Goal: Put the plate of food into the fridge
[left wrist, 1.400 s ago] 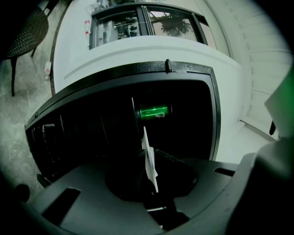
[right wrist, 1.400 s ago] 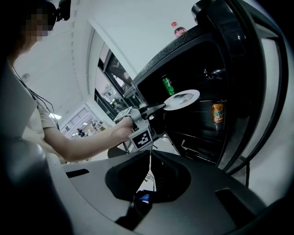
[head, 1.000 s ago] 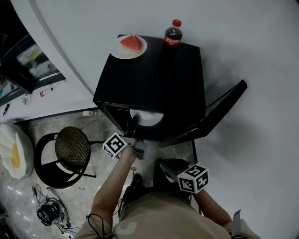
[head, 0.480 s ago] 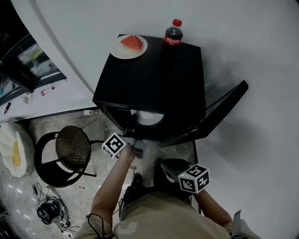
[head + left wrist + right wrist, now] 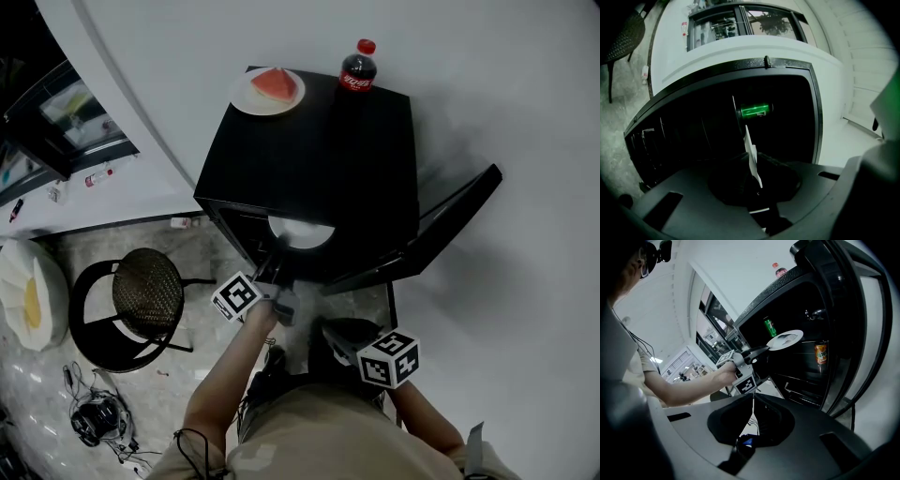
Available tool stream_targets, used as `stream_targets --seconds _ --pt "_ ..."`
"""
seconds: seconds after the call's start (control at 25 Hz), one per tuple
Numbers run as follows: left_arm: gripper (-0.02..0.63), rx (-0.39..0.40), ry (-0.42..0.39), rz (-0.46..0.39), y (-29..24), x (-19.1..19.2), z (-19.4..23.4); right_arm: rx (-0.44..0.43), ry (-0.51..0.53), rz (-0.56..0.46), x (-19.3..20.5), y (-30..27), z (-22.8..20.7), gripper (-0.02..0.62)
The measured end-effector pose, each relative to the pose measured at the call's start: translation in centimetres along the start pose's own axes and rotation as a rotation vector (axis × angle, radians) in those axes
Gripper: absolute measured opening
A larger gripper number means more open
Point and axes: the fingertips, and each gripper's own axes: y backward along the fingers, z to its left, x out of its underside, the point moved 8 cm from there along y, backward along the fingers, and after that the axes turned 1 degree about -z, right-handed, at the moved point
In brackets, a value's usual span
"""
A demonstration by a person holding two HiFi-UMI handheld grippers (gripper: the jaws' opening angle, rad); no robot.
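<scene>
A black mini fridge (image 5: 309, 159) stands with its door (image 5: 441, 225) swung open to the right. My left gripper (image 5: 278, 248) reaches into its mouth, jaws closing on the rim of a white plate (image 5: 302, 232). That plate (image 5: 751, 152) shows edge-on between the jaws in the left gripper view, and level in the air inside the fridge (image 5: 786, 339) in the right gripper view. A second plate with a watermelon slice (image 5: 268, 90) sits on the fridge top. My right gripper (image 5: 323, 330) hangs low in front of the fridge, shut and empty.
A cola bottle (image 5: 356, 67) stands on the fridge top. Inside are a green can (image 5: 754, 110) and an orange can (image 5: 821, 354). A black round chair (image 5: 141, 298) stands to the left, with headphones and cables (image 5: 94, 424) on the floor.
The view has shifted slightly. My left gripper and the white plate stay at the fridge mouth, and the right gripper has not moved.
</scene>
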Motion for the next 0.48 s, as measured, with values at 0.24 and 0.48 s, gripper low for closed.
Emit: stream_targets --seconds 0.24,0.48 --pt "0.038 -0.005 -0.016 -0.016 -0.6 -0.3 -0.2 0.022 -0.014 -0.009 0.2 0.5 0.0 0.023" --pt "0.037 -0.008 -0.023 -0.019 -1.2 -0.5 -0.2 0.028 -0.028 -0.011 0.5 0.8 -0.1 0.023"
